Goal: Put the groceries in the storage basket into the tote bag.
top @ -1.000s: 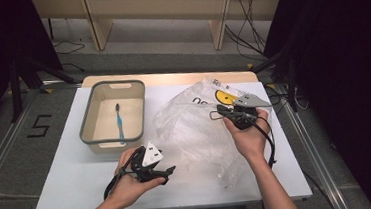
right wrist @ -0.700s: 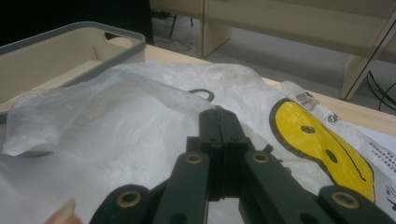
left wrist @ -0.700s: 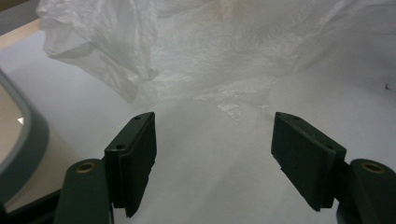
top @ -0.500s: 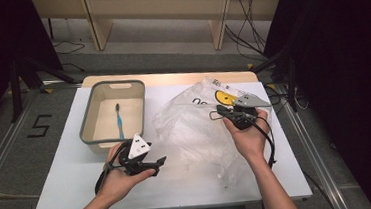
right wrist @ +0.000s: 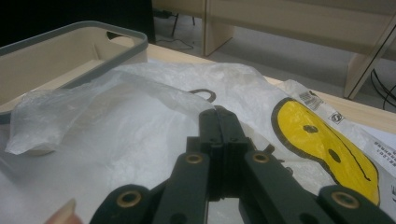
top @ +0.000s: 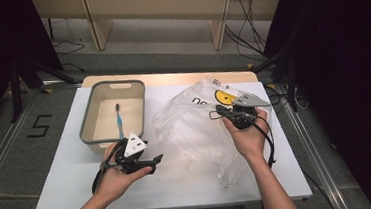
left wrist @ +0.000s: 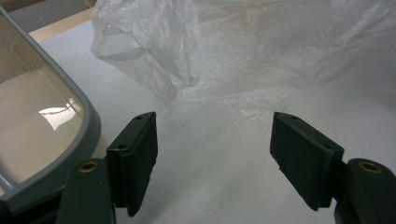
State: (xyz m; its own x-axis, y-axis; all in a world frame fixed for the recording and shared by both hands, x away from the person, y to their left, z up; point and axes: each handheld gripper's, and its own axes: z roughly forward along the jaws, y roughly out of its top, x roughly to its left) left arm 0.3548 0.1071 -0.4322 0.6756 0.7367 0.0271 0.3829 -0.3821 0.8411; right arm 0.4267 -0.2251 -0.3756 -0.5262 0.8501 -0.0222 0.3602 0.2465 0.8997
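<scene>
Since a second before, only the left gripper (top: 155, 161) had shifted — it had drawn away from the bag toward the tub and risen a little — while the right gripper (top: 213, 114) had kept its place on the bag. The crumpled, translucent white plastic bag with a yellow smiley face (top: 200, 128) lay across the right half of the white table (top: 63, 169), its length running from the far right toward the near edge. From the left gripper's spread, empty jaws the bag lay straight ahead and a little apart, its nearest loose fold (left wrist: 154, 70) just beyond the pads; so that hand was the free one to reach for it. The right gripper's jaws were pressed together, and they seemed to pinch a layer of the bag's film at the top, though the film between the pads was too thin to make out for certain. Beside the left hand (top: 116, 172) stood the grey-rimmed beige plastic tub (top: 87, 122) holding a blue toothbrush (top: 120, 122). Where the bag's mouth lay — hidden in the folds — I could not tell.
</scene>
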